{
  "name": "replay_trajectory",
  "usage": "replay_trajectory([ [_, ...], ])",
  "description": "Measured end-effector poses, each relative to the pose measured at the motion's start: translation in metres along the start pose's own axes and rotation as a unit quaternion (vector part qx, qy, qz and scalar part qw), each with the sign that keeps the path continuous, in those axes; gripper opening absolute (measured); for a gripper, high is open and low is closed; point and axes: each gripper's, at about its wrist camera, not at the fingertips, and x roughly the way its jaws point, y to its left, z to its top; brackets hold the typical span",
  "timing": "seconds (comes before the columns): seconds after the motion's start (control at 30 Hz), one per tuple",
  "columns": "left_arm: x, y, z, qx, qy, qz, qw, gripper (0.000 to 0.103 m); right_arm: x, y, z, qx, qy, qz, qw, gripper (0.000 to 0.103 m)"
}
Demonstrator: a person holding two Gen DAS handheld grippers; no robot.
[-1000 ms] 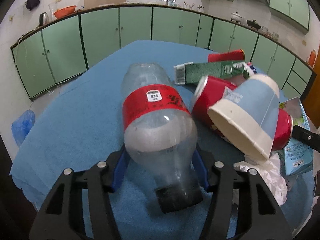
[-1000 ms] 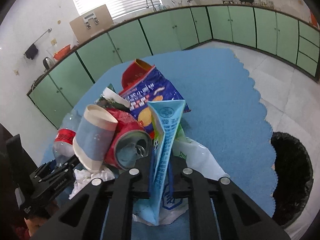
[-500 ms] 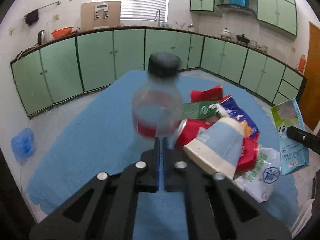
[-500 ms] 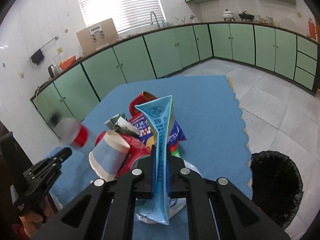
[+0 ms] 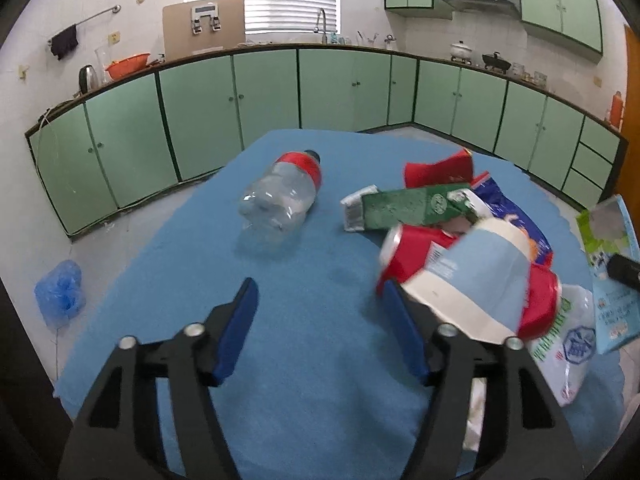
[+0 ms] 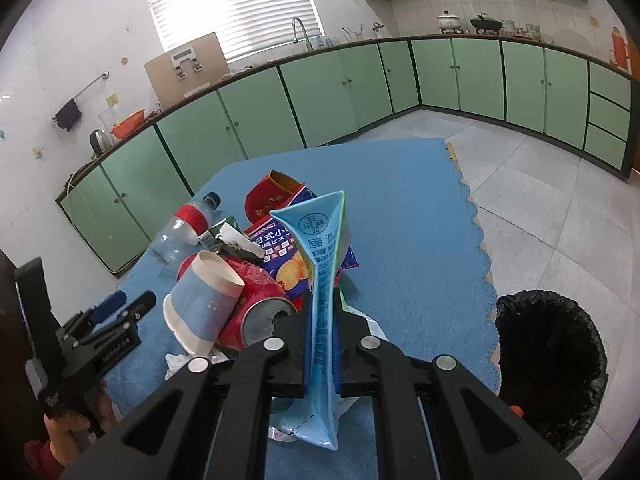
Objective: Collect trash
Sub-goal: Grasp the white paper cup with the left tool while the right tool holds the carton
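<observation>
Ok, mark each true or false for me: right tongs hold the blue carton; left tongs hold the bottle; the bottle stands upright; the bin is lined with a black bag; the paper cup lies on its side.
1. The right tongs grip the flattened blue carton. True.
2. The left tongs hold the plastic bottle. False: their jaws are opening, nothing between them; the bottle lies apart.
3. The bottle stands upright. False: it lies on the blue mat.
4. The bin has a black bag. True.
5. The paper cup lies on its side. True.

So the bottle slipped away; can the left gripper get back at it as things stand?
Probably yes. The left gripper has nothing between its opening jaws, and only bare blue mat lies between it and the plastic bottle, lying apart from the trash pile.
</observation>
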Motion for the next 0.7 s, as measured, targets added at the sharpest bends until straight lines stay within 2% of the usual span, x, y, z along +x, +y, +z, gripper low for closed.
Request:
replay_trajectory([
  [0.13, 0.006, 0.004, 0.0, -0.011, 0.006, -0.021, 0.9997, 0.071, 0.001, 0.003, 0.0, -0.006, -0.002, -0.005, 1.0, 0.008],
  [0.27, 0.009, 0.003, -0.01, 0.002, 0.012, -0.016, 0.9998, 0.073, 0.002, 0.005, -0.003, -0.011, -0.002, -0.006, 1.0, 0.008],
  [0.53, 0.003, 0.015, -0.016, -0.012, 0.01, -0.022, 0.9996, 0.073, 0.003, 0.003, -0.003, -0.014, -0.004, -0.009, 1.0, 0.008],
  [0.7, -0.011, -0.001, -0.017, -0.008, 0.005, -0.053, 0.9985, 0.073, -0.001, 0.003, -0.003, -0.019, -0.008, -0.019, 1.0, 0.008],
])
